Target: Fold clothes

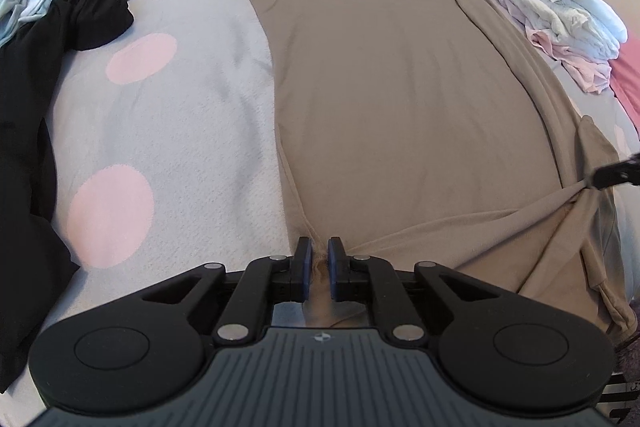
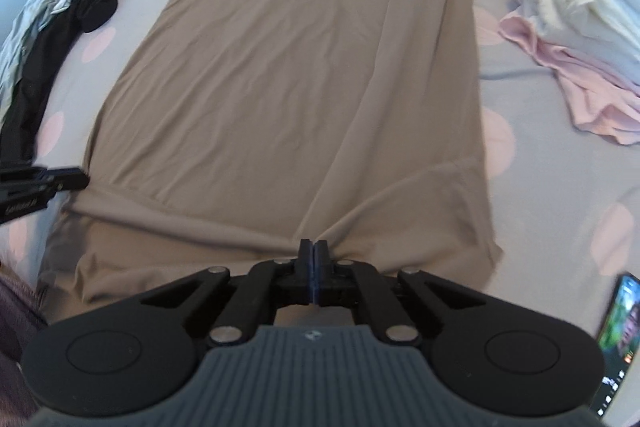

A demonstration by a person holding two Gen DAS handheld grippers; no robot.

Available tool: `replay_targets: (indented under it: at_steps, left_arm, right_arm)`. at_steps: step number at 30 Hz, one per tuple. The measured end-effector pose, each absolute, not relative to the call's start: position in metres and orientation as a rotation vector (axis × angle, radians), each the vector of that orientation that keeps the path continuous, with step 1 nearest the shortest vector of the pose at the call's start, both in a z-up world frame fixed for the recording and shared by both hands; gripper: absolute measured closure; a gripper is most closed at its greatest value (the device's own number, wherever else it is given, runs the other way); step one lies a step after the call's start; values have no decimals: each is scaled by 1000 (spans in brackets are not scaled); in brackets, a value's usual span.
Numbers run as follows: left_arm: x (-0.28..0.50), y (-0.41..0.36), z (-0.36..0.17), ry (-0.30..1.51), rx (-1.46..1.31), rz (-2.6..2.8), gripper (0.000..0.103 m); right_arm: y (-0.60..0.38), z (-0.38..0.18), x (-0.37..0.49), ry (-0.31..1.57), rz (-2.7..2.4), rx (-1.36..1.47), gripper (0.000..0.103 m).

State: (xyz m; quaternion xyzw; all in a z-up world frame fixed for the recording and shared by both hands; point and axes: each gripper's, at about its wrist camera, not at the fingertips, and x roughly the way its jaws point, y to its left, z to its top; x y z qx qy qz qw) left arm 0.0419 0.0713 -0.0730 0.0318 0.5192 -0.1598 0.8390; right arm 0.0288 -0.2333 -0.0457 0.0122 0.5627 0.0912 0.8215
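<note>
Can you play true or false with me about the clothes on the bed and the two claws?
1. Both claws are pinching the tan shirt. True: the left claw and the right claw each grip its near edge.
2. The tan shirt is crumpled in a ball. False: it lies spread flat on the bedspread, with one side folded over.
3. The bedspread has pink dots. True.
4. The black garment lies on top of the tan shirt. False: it lies apart from it, off to the left.
5. The pile of pale clothes is left of the tan shirt. False: it is to the right.
</note>
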Motion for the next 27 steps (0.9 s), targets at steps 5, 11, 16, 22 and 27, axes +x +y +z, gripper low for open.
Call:
replay_targets:
  at_steps: [5, 11, 16, 22, 27]
  left_arm:
    - [42, 73, -73, 1098, 62, -336, 96]
    - [42, 74, -74, 1102, 54, -331, 96]
    - [42, 73, -74, 1104, 58, -324, 96]
    - [43, 71, -74, 1108, 66, -317, 96]
    - [42, 69, -75, 1103, 82, -320, 96]
  right_arm:
    - [-252, -42, -5, 1238, 187, 31, 103]
    - [-269, -60, -47, 1350, 189, 60, 103]
    - [-284, -54, -51, 1286, 158, 85, 97]
    - [-286, -30, -22, 1150, 138, 117, 68]
    - [-268, -30, 5, 1101, 125, 57, 67]
